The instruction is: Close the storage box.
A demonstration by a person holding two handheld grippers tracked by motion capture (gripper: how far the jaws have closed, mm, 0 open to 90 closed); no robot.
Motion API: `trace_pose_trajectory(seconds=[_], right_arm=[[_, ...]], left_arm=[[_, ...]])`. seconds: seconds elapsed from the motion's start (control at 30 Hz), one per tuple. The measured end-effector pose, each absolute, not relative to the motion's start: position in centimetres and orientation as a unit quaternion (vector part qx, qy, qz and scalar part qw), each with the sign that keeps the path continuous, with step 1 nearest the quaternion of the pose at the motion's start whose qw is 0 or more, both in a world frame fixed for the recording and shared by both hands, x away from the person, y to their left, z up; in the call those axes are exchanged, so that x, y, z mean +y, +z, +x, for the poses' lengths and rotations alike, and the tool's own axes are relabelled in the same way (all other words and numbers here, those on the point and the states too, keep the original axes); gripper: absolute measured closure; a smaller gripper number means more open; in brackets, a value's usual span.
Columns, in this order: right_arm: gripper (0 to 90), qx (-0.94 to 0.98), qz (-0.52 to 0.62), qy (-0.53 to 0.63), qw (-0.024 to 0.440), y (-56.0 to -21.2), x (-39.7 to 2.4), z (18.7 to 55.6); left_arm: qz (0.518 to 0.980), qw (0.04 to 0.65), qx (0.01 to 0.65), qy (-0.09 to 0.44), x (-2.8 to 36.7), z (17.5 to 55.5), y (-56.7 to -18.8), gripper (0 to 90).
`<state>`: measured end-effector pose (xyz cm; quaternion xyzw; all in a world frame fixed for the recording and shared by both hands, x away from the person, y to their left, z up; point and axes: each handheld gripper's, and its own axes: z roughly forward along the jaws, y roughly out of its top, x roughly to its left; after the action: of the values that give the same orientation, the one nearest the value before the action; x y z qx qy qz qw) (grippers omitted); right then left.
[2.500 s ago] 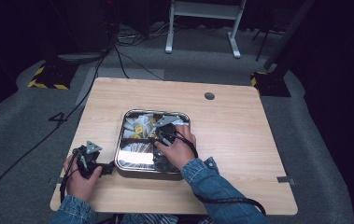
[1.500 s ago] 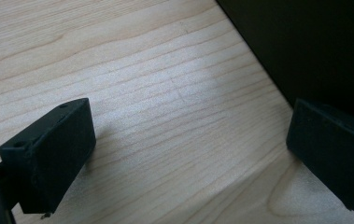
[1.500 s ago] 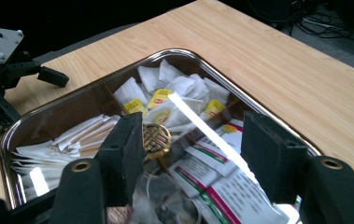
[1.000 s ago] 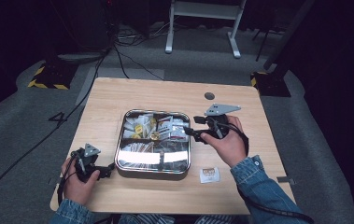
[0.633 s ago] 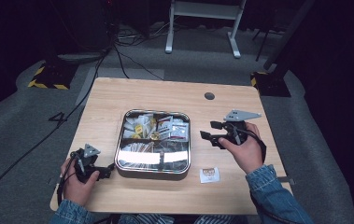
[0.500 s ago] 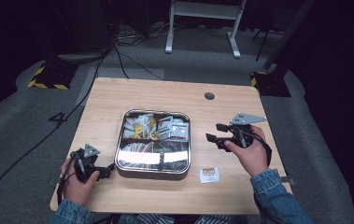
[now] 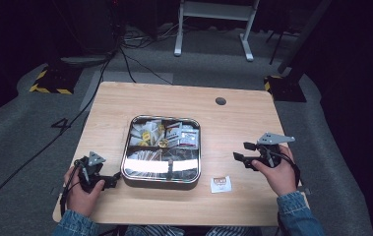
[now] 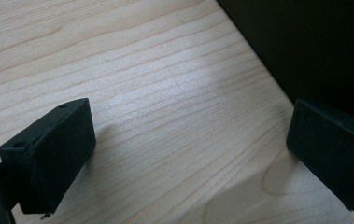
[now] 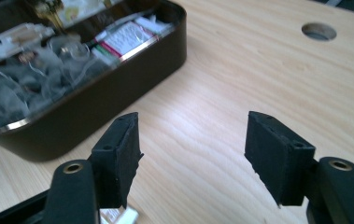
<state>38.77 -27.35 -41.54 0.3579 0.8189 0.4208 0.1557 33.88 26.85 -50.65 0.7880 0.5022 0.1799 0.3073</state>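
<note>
A square metal tin (image 7: 127, 147) holding several tea bags and sachets sits mid-table; its dark wall (image 9: 118, 88) fills the upper left of the right gripper view. One small white sachet (image 7: 221, 183) lies on the wood just right of the tin's front corner, and its edge (image 9: 116, 215) peeks below the jaws. My right gripper (image 7: 240, 152) hovers open to the right of the tin, jaws empty (image 9: 191, 154). My left gripper (image 7: 112, 181) rests open on the table against the tin's front left side, with bare wood between its jaws (image 8: 184, 140).
A round cable hole (image 7: 220, 101) lies at the back right of the wooden table (image 7: 238, 123). Cables trail over the grey floor at the left. A white stand (image 7: 213, 19) is behind the table.
My right gripper left the tin and swung out to the right, open. A sachet now lies on the table beside the tin. The left gripper stayed put.
</note>
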Motion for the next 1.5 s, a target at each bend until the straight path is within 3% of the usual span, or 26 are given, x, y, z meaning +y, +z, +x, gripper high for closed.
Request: trace_pose_trajectory(seconds=[0.83, 1.1, 1.2, 1.5], right_arm=[[35.6, 0.806, 0.424, 0.383, 0.153, -49.6, -33.4, 37.5], [28.5, 0.811, 0.411, 0.38, 0.171, -50.4, -33.4, 37.4], [14.9, 0.827, 0.394, 0.361, 0.175, -50.5, -33.0, 37.6], [13.6, 0.826, 0.396, 0.36, 0.176, -50.5, -32.9, 37.8]], left_arm=[[0.788, 0.307, 0.502, 0.179, 26.9, 33.9, -50.6, 1.6], [0.788, 0.308, 0.502, 0.179, 26.9, 33.9, -50.6, 1.6], [0.788, 0.308, 0.502, 0.179, 26.9, 33.9, -50.6, 1.7], [0.788, 0.308, 0.502, 0.179, 26.9, 33.9, -50.6, 1.7]])
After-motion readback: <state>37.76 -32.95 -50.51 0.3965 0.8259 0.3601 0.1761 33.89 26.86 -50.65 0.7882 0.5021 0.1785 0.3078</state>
